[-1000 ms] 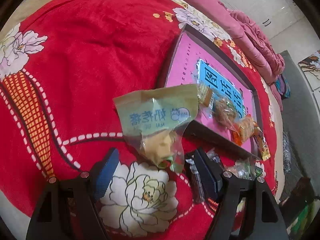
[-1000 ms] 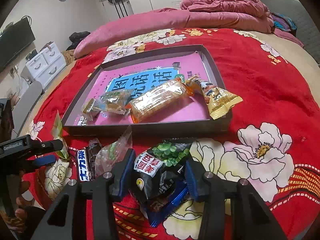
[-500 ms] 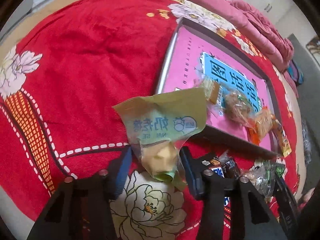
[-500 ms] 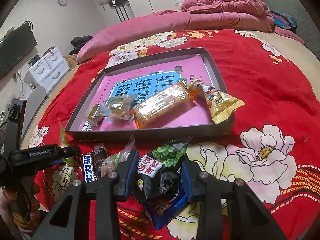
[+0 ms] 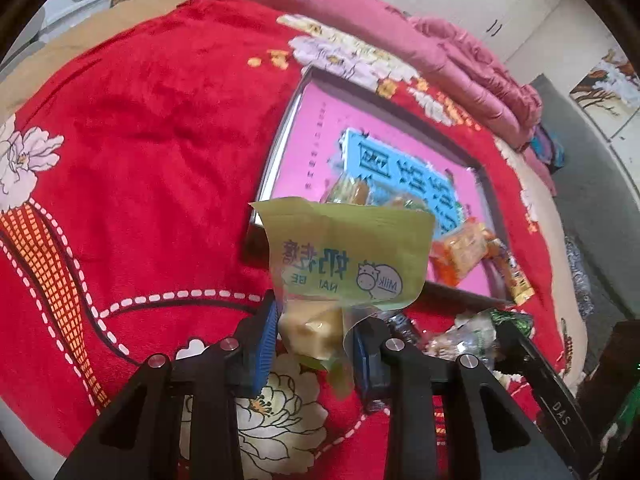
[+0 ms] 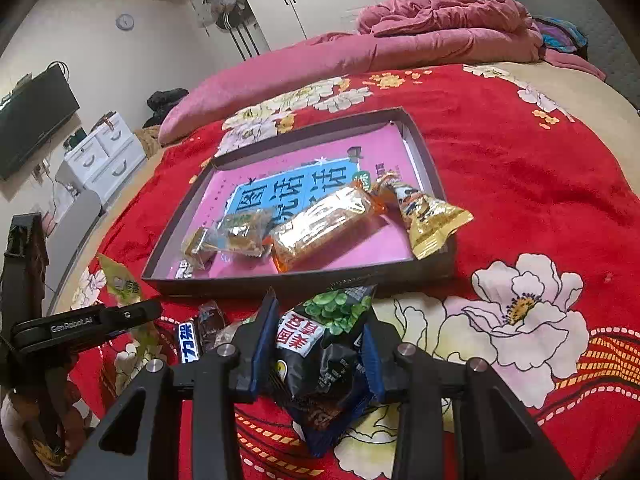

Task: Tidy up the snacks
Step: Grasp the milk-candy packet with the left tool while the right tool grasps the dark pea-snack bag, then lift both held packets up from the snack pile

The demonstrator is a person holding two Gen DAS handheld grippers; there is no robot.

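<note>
- Closing left gripper [image 5: 312,336] on green milk-candy bag [image 5: 344,256]; blue pads pinch its lower clear part, bag lifted just off the tray's near-left corner.
- Right gripper [image 6: 318,354] jaws narrow, clamped on black snack bag [image 6: 324,344], right in front of tray [image 6: 430,164].
- Tray holds four wrapped snacks; yellow packet [image 6: 432,220] overhangs its right rim.
- Surface: red floral blanket [image 6: 520,168] on a bed.
- Room beyond tray: pink quilt [image 6: 440,20], white wardrobes, white drawers [image 6: 102,156], TV [image 6: 32,116] on wall.
</note>
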